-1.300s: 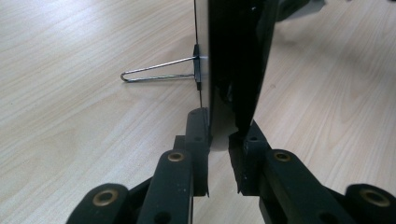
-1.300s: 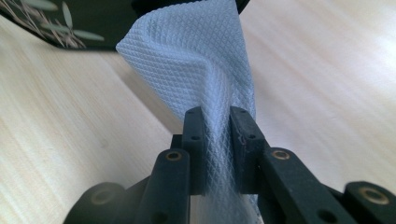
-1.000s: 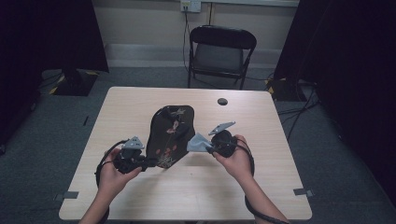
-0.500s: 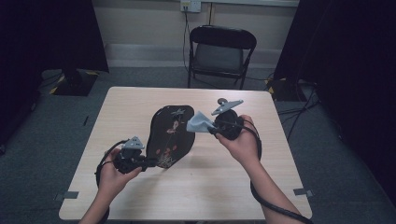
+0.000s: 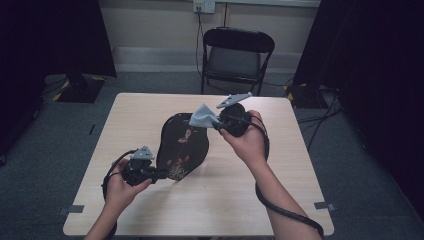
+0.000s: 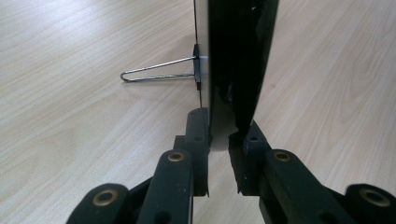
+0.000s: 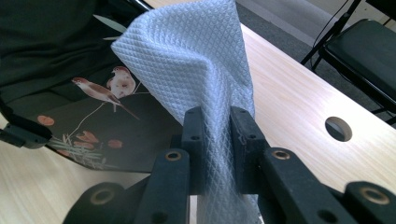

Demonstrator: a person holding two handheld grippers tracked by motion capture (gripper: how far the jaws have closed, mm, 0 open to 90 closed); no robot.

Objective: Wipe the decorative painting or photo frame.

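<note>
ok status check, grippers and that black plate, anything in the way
Left gripper shut on black plate's edge, propping it. Right gripper shut on pale blue cloth, above the plate. Nothing in the way.

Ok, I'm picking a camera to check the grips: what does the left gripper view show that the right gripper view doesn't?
Left gripper view: the black panel seen edge-on, the left tool shut on its near edge, and a wire stand sticking out from one face.
Right gripper view: the right tool shut on a pale blue cloth, the panel's painted birds, a round hole in the table, and a folding chair.
Both: the panel and the wooden table.
</note>
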